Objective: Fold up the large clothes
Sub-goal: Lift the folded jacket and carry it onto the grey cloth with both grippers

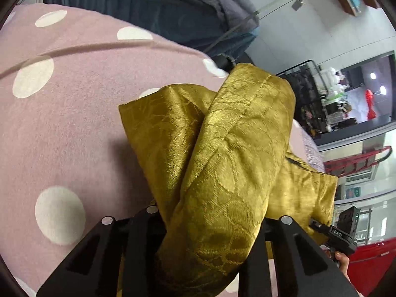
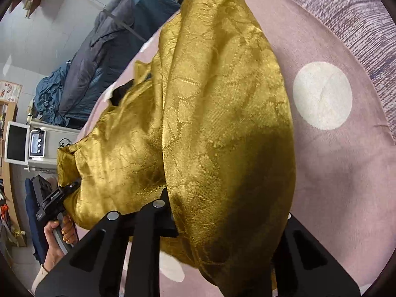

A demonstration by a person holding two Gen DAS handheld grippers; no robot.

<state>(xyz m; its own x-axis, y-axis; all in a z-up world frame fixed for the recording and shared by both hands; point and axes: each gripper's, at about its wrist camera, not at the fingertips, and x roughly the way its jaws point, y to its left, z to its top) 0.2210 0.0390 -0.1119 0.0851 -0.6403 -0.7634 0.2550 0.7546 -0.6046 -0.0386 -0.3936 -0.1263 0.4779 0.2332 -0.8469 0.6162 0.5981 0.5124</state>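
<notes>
Gold brocade fills the space between the fingers of both grippers. In the left wrist view, the left gripper (image 1: 210, 225) is pinched on a thick fold of the golden garment (image 1: 230, 153), which bunches up out of the jaws and runs away from the camera toward the upper right, with a second flap spreading to the left just beyond the fingers. In the right wrist view, the right gripper (image 2: 222, 212) is likewise clamped on a broad drape of the same garment (image 2: 222, 104); the cloth covers the space between the black fingers, hangs over them toward the camera, and stretches up toward the top of the picture.

The garment's free parts rest on or hang just above a pink sheet with white dots (image 1: 61, 123) that lies under both grippers. The left gripper's body also appears at the left edge of the right wrist view, held by the left hand (image 2: 59, 232), with the gold cloth reaching it. Beyond the sheet lies a heap of dark blue and grey bedding (image 2: 104, 57) against a pale wall.
</notes>
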